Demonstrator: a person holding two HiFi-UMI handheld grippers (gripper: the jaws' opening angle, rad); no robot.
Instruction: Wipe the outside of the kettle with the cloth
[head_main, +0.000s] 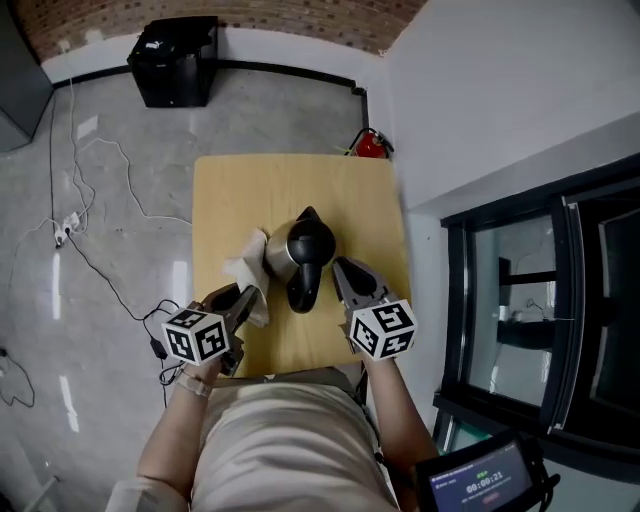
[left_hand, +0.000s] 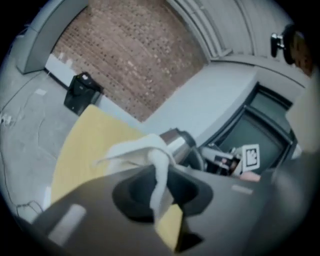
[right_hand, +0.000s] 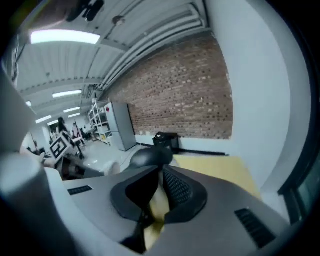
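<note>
A steel kettle (head_main: 303, 252) with a black lid and handle stands in the middle of the yellow wooden table (head_main: 240, 190). A white cloth (head_main: 250, 268) lies bunched against its left side. My left gripper (head_main: 252, 292) is shut on the cloth's near end. In the left gripper view the cloth (left_hand: 150, 152) runs up between the closed jaws of the left gripper (left_hand: 159, 187), with the kettle (left_hand: 181, 145) just beyond. My right gripper (head_main: 340, 268) is shut and empty, close beside the kettle's right side. In the right gripper view the kettle's lid (right_hand: 149, 157) sits just past the right gripper (right_hand: 161, 187).
A black box (head_main: 178, 62) stands on the floor behind the table, and a red fire extinguisher (head_main: 370, 146) is at its far right corner. Cables and a power strip (head_main: 65, 230) lie on the floor at left. A white wall and dark window frame (head_main: 540, 290) close the right side.
</note>
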